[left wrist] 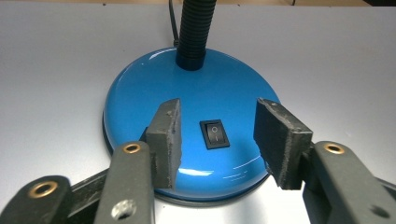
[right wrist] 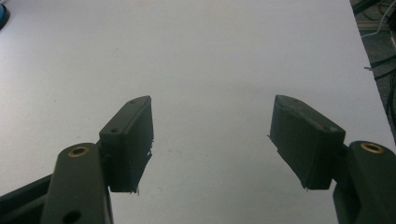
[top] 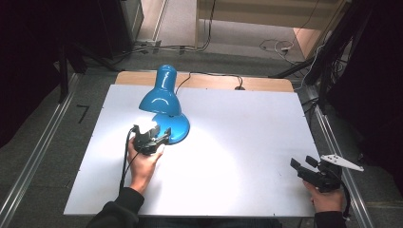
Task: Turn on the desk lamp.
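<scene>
Hovering over the lamp's round base (left wrist: 187, 116), the left tongs (left wrist: 215, 135) stand partly parted, one pad on each side of the small black rocker switch (left wrist: 214, 134), pressing on nothing. That glossy blue base sits on the white surface (top: 237, 142) toward its far left, with a black ribbed neck (left wrist: 195, 28) rising from it and the blue shade (top: 160, 97) bent over, throwing light on the surface just in front. The painted dome looks hard and slick, so pads would likely slide off its curve; the base seems heavy enough to stay put under a light push. The switch is probably best worked with one pad tip pressed on its raised end, and the flexible neck is the likelier place to grip for moving. The right tongs (right wrist: 212, 140) rest wide apart and empty near the surface's right front corner, well away from the lamp.
</scene>
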`<state>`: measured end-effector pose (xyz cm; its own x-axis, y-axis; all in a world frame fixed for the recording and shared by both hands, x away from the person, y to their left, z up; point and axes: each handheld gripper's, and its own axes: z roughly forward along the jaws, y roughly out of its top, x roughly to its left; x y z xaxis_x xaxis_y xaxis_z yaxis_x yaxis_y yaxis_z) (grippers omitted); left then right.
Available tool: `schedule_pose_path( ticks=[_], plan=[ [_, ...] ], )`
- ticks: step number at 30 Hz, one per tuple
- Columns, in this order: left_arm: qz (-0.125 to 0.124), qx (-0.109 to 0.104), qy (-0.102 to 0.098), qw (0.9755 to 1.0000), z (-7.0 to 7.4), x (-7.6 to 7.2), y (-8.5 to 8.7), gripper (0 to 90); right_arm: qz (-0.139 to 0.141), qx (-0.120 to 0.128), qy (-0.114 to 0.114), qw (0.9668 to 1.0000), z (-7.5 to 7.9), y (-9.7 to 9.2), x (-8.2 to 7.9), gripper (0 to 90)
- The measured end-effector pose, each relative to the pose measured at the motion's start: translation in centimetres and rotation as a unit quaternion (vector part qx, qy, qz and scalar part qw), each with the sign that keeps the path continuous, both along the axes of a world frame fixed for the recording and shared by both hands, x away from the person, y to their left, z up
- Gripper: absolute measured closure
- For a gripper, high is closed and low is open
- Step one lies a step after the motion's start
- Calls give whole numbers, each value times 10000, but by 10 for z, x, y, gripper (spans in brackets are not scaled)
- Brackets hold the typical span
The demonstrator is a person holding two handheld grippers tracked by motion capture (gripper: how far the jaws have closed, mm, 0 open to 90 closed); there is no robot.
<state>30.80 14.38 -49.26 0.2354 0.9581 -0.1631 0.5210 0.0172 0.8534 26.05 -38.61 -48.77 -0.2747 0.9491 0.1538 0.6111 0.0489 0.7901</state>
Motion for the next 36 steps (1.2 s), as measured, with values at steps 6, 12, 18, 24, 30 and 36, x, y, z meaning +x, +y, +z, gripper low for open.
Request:
schedule_pose_path(
  ticks=[6,12,18,24,30,36],
  plan=[
    [49,-35,-21,10000,2,-7,6,384,16,1,-12,10000,0,0,0,286],
    [219,-1,-82,9997,5,-15,14,306,12,8,-28,10000,0,-1,-1,286],
    [328,-75,-35,9994,6,-19,24,289,38,-10,-17,10000,0,0,-1,285],
    [417,-161,-51,9990,9,-27,35,287,37,-9,-24,10000,0,0,-1,286],
    [510,-261,-30,9984,11,-36,45,275,41,-18,-29,10000,0,0,-1,285],
    [545,-248,-64,9982,13,-44,50,273,47,-31,-31,10000,0,1,-1,286]
  ],
)
